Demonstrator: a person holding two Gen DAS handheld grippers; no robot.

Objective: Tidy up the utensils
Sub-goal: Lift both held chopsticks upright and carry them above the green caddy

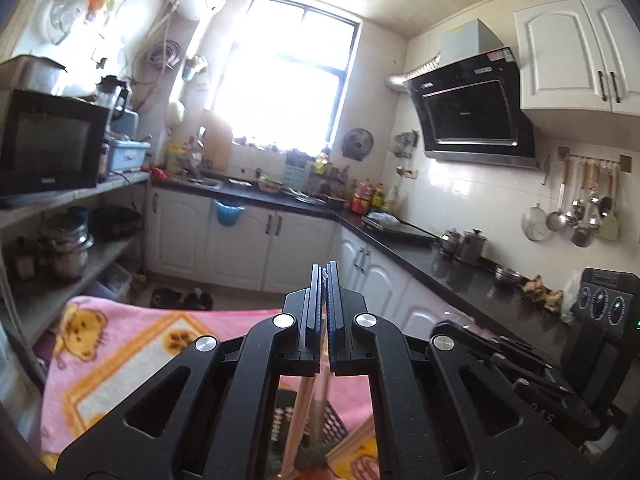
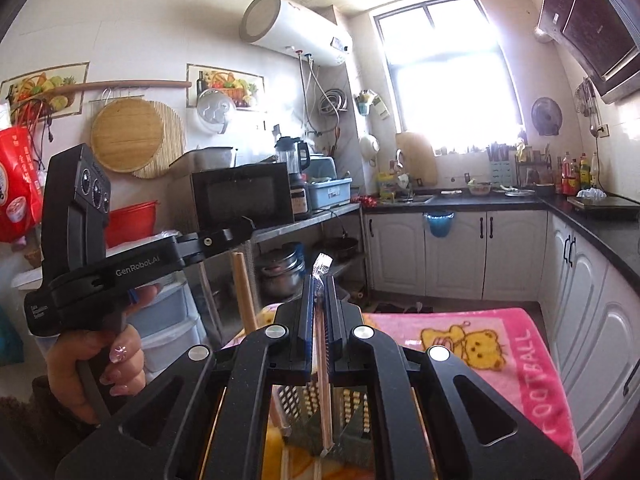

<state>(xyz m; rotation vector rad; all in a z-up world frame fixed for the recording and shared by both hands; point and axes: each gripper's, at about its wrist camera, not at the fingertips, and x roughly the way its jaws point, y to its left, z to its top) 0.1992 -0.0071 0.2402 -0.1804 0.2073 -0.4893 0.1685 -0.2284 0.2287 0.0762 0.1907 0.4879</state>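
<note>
My left gripper [image 1: 325, 280] is shut on wooden chopsticks [image 1: 298, 424] that hang down below the jaws toward a perforated utensil holder [image 1: 280, 420]. From the right wrist view the left gripper [image 2: 244, 226] shows at the left, with the chopsticks [image 2: 244, 292] sticking down from it. My right gripper [image 2: 319, 292] is shut on a pair of plastic-wrapped chopsticks [image 2: 323, 392], the wrapper tip [image 2: 321, 264] poking above the jaws and the lower end reaching into the perforated holder [image 2: 352, 408].
A pink bear-print towel [image 2: 480, 344] covers the table below both grippers. Black countertop [image 1: 460, 276] with pots runs along the right; white cabinets [image 2: 460, 252] at the back. Shelves with a microwave [image 2: 240, 196] stand to the left.
</note>
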